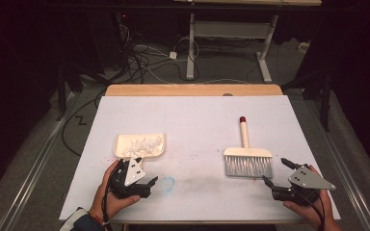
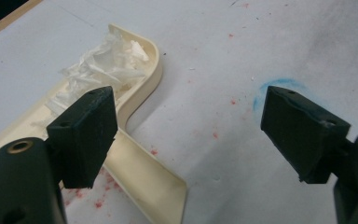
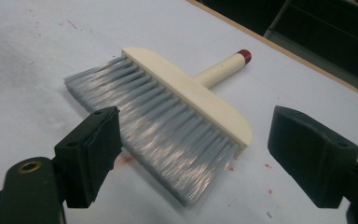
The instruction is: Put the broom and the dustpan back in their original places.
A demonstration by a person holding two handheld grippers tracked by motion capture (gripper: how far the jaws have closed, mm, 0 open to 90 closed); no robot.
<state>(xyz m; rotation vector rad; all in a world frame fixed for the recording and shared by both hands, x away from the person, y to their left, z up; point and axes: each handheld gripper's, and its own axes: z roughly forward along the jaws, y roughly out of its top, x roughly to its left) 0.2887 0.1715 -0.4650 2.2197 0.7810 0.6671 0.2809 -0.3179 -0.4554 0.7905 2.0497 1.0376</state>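
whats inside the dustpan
The dustpan holds a loose pile of white shredded scraps, heaped toward its back wall. The pan floor under the heap is covered, so anything beneath cannot be seen.

dustpan (image 1: 139,146) left on table (image 1: 197,115) | shreds (image 1: 144,143) in it | brush (image 1: 247,156) right, well apart

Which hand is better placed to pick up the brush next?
Right, probably. The right gripper sits open just beside the brush, whose grey bristles lie straight ahead of its jaws. The left gripper, also open, is across the table by the dustpan holding white scraps.
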